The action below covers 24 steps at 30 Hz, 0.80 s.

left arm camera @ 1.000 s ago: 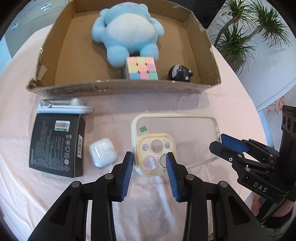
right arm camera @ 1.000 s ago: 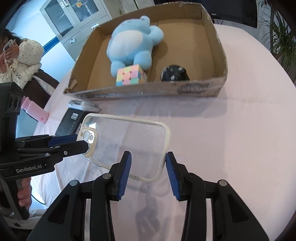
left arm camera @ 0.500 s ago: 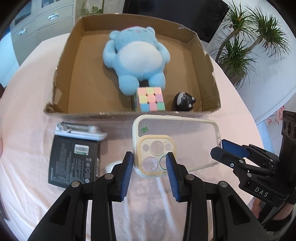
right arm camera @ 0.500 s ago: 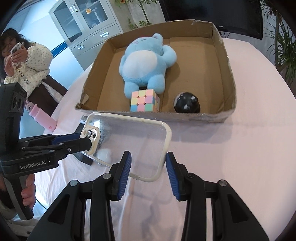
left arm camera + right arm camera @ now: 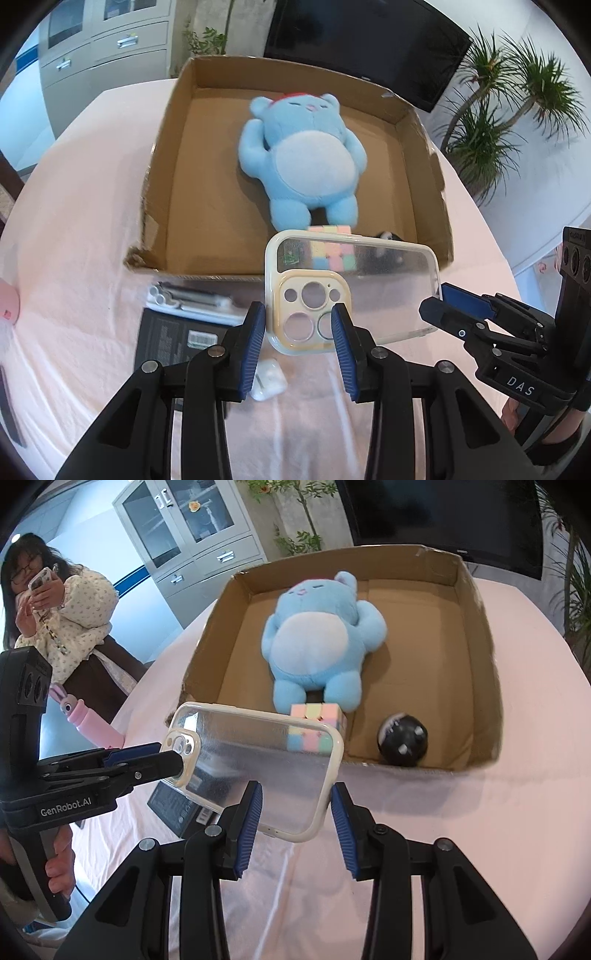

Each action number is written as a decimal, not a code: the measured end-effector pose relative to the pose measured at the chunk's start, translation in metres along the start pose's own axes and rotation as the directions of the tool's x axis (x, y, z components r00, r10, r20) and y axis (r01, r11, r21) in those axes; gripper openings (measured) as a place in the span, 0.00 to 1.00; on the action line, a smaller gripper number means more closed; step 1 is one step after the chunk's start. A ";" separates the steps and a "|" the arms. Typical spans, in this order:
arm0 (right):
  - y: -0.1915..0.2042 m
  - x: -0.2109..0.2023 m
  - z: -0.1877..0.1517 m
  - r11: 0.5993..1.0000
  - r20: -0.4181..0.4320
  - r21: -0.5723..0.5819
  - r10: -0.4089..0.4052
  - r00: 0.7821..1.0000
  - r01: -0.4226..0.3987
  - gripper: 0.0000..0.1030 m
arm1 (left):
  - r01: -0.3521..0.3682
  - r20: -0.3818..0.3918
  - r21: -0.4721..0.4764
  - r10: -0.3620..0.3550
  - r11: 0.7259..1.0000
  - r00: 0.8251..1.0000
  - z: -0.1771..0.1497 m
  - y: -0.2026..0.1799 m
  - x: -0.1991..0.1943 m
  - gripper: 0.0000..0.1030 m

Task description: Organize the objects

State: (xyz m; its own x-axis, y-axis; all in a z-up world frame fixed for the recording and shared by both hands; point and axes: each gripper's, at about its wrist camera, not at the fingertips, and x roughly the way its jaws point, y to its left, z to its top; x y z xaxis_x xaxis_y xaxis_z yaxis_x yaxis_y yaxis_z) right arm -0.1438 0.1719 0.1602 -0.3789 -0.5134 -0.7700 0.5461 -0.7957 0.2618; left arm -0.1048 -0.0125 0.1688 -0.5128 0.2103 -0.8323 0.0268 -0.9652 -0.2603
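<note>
Together, two hand-held grippers (image 5: 298,341) (image 5: 295,821) pinch one phone case (image 5: 388,284) above a box (image 5: 166,206) holding three toys.

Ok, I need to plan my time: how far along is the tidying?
Done: blue plush, pastel cube and black toy lie in the cardboard box. In hand: left gripper and right gripper hold the clear phone case up by the box's near wall. Left: black carton and white earbud case on the table.
</note>
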 end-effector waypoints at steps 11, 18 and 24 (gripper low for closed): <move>0.017 0.033 0.042 0.999 -0.008 -0.050 0.021 1.000 -0.022 0.35 | -0.036 0.033 -0.057 0.038 0.998 0.999 0.027 0.034 -0.002 0.33; 0.028 0.067 0.064 0.996 -0.037 -0.074 0.037 0.999 -0.040 0.35 | -0.062 0.028 -0.102 0.065 0.993 0.997 0.044 0.066 0.012 0.33; 0.037 0.102 0.076 0.996 -0.070 -0.080 0.037 0.997 -0.042 0.35 | -0.082 0.017 -0.118 0.085 0.990 0.996 0.055 0.091 0.032 0.33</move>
State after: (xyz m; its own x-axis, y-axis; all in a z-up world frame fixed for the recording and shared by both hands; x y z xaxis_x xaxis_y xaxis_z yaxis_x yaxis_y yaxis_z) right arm -0.2194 0.0658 0.1358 -0.3050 -0.5184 -0.7989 0.6200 -0.7448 0.2466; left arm -0.1664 -0.1021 0.1454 -0.5234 0.1252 -0.8429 0.1698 -0.9540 -0.2471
